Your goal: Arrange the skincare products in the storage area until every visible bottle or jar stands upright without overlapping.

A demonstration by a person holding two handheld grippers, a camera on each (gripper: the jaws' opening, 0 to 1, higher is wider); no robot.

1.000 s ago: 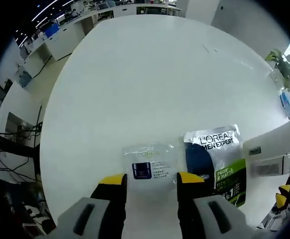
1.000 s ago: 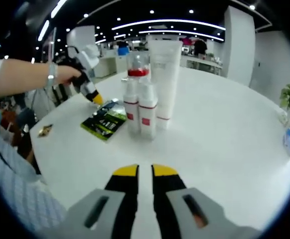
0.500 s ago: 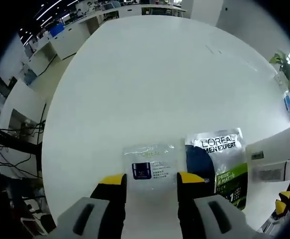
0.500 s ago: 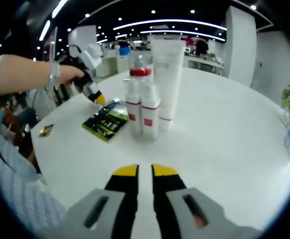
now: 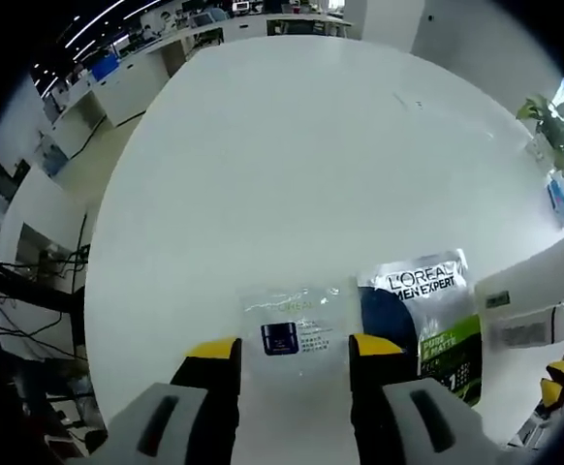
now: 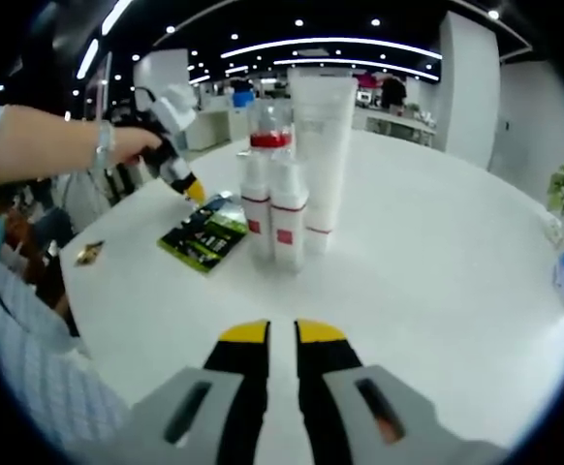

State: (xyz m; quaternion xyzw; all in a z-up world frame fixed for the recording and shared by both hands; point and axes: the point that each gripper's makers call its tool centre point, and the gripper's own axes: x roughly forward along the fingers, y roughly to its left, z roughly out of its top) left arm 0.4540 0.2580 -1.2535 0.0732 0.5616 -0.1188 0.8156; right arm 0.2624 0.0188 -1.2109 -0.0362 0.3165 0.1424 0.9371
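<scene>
While the left hand-held gripper [image 5: 295, 351] hangs open over the clear sachet [image 5: 297, 327] lying flat on the bench [image 5: 292, 165], just beyond its tips, the right hand-held gripper [image 6: 281, 334] sits clenched, empty, bottles [image 6: 273, 208] standing ahead. Next is probably pinching that sachet's edge.

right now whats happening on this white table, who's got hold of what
A person works two handheld grippers over a round white table. The left gripper hangs open with its fingers on either side of a clear sachet lying flat beside a L'Oreal Men Expert sachet; whether they touch it is unclear. The right gripper waits shut and empty, facing the upright white tube and small red-banded bottles.
</scene>
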